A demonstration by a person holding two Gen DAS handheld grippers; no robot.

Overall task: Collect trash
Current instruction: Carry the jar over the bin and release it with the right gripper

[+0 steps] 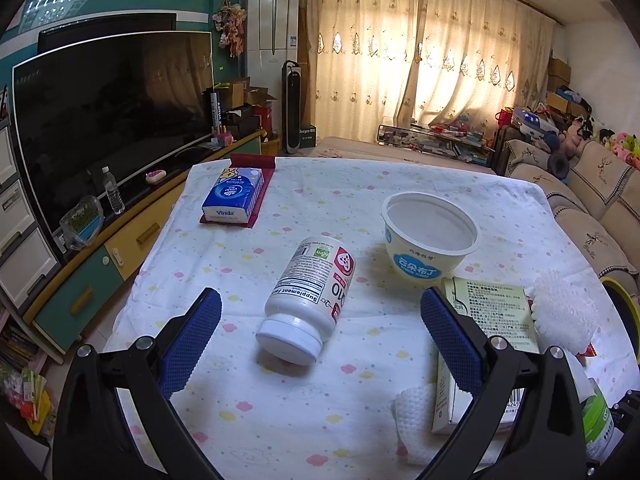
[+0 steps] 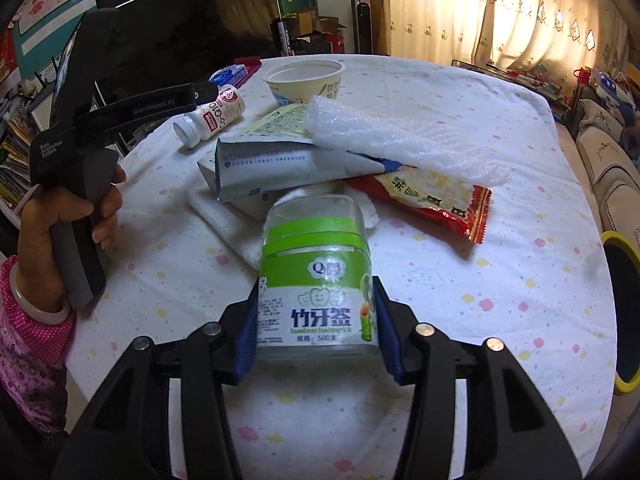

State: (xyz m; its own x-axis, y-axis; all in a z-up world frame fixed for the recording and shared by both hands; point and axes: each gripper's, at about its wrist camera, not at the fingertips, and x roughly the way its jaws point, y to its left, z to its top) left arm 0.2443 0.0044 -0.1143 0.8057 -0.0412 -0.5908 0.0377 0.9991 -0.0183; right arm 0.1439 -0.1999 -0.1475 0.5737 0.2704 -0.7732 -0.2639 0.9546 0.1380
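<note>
So, trash pickup in progress: toothpick jar grabbed, pill bottle up next.

Right tongs (image 2: 316,328) are clamped on the toothpick jar (image 2: 316,280), centre-bottom of the right view. Left tongs (image 1: 320,328) gape wide and empty around the tipped supplement bottle (image 1: 308,300), mid-frame; they likely just need to drop and squeeze. Open counter (image 1: 280,420) lies around it, bin rim (image 2: 618,240) at right edge.

1. Bottle (image 1: 306,300) lies on its side mid-table (image 1: 400,176), cup (image 1: 430,236) behind it to the right
2. Tissue pack (image 1: 234,196) at far left
3. Carton (image 1: 488,344) right of bottle, bubble wrap (image 2: 396,140) on it
4. Jar (image 2: 316,280) between right gripper (image 2: 316,336) pads
</note>
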